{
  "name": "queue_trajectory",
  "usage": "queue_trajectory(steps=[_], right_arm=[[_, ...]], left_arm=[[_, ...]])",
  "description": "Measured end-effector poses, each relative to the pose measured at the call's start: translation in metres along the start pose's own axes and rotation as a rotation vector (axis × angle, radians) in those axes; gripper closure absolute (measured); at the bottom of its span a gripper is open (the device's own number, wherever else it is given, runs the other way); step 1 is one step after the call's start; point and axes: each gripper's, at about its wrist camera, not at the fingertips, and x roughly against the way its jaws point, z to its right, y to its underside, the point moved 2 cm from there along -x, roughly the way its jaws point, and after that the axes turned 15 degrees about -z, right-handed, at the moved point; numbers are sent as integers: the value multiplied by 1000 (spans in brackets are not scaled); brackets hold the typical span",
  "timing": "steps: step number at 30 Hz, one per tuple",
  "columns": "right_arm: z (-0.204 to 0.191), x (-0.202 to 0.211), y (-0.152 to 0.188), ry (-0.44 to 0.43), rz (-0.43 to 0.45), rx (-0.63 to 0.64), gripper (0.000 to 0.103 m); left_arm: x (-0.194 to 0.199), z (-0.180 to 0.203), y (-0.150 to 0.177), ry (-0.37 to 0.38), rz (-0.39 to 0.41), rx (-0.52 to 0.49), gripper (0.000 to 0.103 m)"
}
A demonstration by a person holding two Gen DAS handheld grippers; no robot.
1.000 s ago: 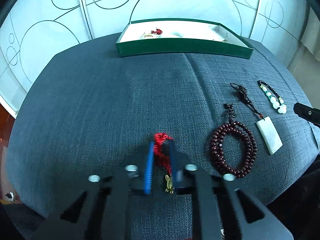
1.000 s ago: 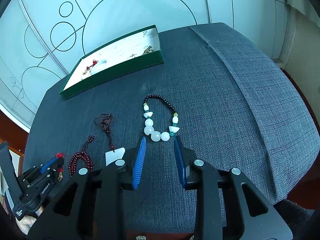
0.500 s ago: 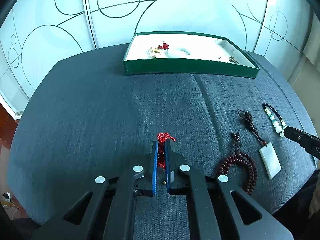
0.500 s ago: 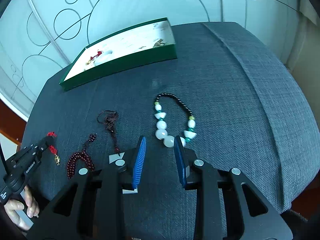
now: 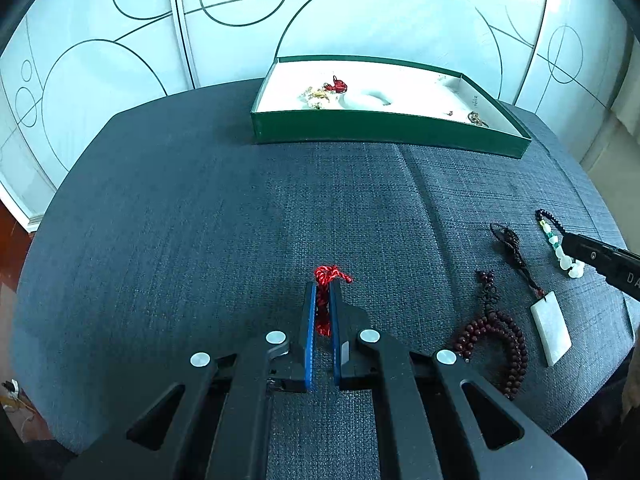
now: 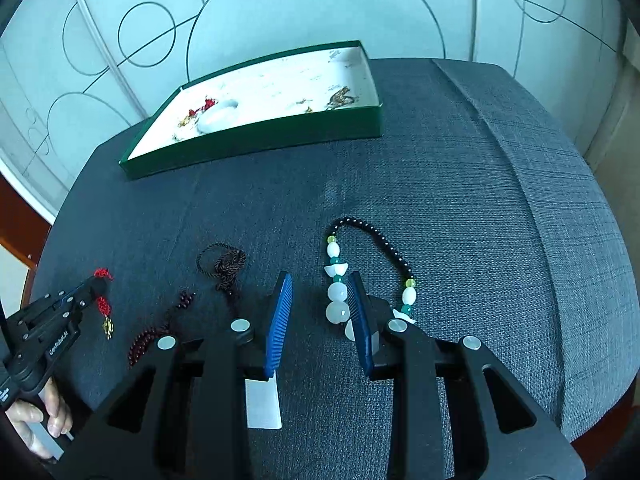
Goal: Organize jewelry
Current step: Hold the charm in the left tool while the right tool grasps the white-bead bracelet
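My left gripper [image 5: 321,292] is shut on a red knotted cord charm [image 5: 325,298] and holds it above the dark cloth; from the right wrist view the charm [image 6: 103,304] hangs from it with a small gold piece at its end. My right gripper [image 6: 318,284] is open, low over a bracelet of white, green and black beads [image 6: 338,296], whose white beads lie between the fingers. A green jewelry box [image 5: 384,130] with a white lining stands at the back and holds several small pieces.
A dark red bead bracelet [image 5: 494,338] and a white stone pendant on a brown cord [image 5: 550,326] lie on the grey cloth between the two grippers. The cloth-covered table [image 5: 200,220] drops off at its rounded edges. Patterned glass panels stand behind.
My left gripper has shut on the red charm and lifted it off the cloth. My right gripper has moved forward and down over the white bead bracelet.
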Motion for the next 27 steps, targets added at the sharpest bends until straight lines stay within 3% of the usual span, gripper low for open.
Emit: queue_trajectory(steps=[4,9,12,15,27], right_arm=[[-2,-13,2,16,-64,15,74],[0,-12,7,32,-63,16,80],[-3,-12,12,88,-56,43,90],[-6,-12,15,122,-49,67,91],[8,1,11,44,11,-20,91]], left_arm=[[-2,-1,-1,0,-6,4,97],[1,-2,-4,1,1,10,97],[2,-2,-4,1,4,14,97],[3,-1,-4,1,5,14,97],[5,0,-7,2,9,18,97]])
